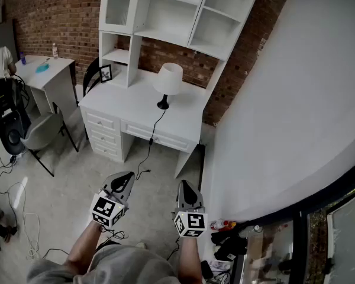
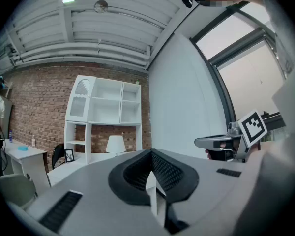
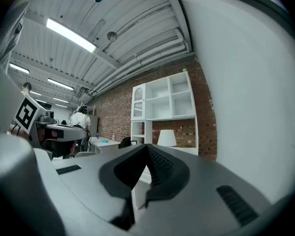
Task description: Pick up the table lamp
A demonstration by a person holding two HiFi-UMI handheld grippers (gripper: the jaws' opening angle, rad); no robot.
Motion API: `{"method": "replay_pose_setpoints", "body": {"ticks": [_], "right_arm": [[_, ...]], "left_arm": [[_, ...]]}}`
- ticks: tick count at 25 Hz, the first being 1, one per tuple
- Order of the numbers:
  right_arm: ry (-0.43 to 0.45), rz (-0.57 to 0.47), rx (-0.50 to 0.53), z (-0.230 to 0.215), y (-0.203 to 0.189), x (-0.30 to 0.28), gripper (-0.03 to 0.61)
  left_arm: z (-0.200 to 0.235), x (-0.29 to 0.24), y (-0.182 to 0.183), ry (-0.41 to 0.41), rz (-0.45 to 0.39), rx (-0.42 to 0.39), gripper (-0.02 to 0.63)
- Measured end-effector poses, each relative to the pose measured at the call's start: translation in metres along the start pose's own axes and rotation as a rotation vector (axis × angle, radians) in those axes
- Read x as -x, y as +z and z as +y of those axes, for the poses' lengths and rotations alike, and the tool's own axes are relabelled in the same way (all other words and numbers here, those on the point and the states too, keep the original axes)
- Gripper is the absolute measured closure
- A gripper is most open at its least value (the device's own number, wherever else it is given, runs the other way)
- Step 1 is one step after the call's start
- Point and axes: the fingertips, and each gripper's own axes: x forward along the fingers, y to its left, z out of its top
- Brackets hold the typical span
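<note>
1. Black ribbed pads on the left gripper [image 2: 151, 154] meet at their tips with nothing between them. The right gripper [image 3: 146, 149] is likewise closed tight and empty.
2. Both grippers are held level and side by side over the floor. They are well short of the white desk [image 1: 127, 108] and point towards it.
3. Ahead of the jaws, the table lamp [image 1: 168, 83] stands upright on the desk top, towards the desk's back right. It sits just in front of the shelf unit [image 1: 177, 10] that rises from the desk's rear edge. Its long axis is vertical, with a white shade above a dark base.
4. The lamp is well apart from both grippers. In the head view it lies between their two lines, somewhat closer to the right gripper's. From there the right hand looks the nearer one, though the wide-angle gripper views make this hard to settle.
5. A dark cord [image 1: 155, 126] runs from the lamp's base across the desk top and over the desk's front edge. It would likely trail after the lamp when it is lifted.
6. Each pair of jaws closes sideways, which suits an upright stem. By my judgement, the coming move is a long reach forward to the desk, with the jaws opened on the way.
</note>
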Motion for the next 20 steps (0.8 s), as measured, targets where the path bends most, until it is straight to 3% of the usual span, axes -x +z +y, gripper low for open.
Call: {"method": "replay_pose_setpoints", "body": {"ticks": [20], "right_arm": [[0.004,0.014,-0.039,-0.027,-0.018,0.0,0.554]], "left_arm": [[-0.011,-0.021,-0.013,0.009,0.03,-0.002,0.611]]}}
